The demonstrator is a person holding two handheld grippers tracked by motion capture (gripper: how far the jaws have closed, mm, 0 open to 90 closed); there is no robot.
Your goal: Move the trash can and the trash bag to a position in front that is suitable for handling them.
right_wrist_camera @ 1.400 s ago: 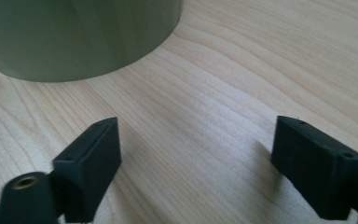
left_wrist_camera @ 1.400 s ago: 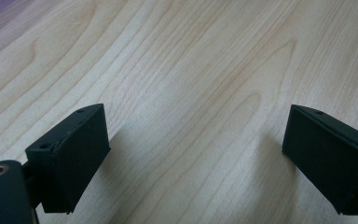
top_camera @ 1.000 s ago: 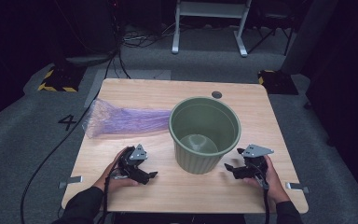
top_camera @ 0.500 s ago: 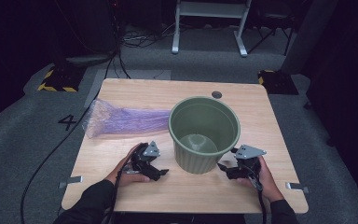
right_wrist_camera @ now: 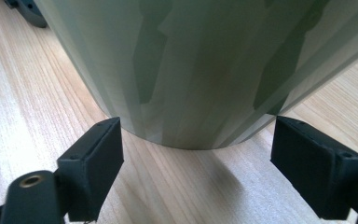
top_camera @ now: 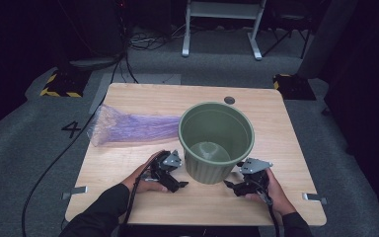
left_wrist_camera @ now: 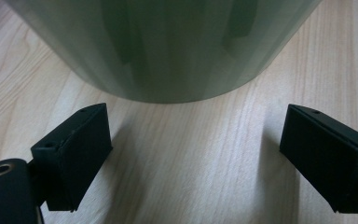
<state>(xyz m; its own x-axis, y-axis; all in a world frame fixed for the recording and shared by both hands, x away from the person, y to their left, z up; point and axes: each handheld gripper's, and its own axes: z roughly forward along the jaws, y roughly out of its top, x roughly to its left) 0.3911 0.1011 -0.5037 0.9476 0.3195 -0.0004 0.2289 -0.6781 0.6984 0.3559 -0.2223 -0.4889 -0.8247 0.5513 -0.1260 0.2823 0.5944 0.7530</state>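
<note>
Near the worktop's six o'clock edge, both claws flank the green bin: left claw at its eight o'clock, right claw at its four o'clock, each spread wide, gripping nothing, low at the base, seemingly to steady it. Purple bag lies at nine o'clock.

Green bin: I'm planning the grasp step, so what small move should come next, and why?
Probably ease both grippers inward to the green bin. The left gripper and right gripper flank its base, jaws open, and neither yet touches its wall.
</note>
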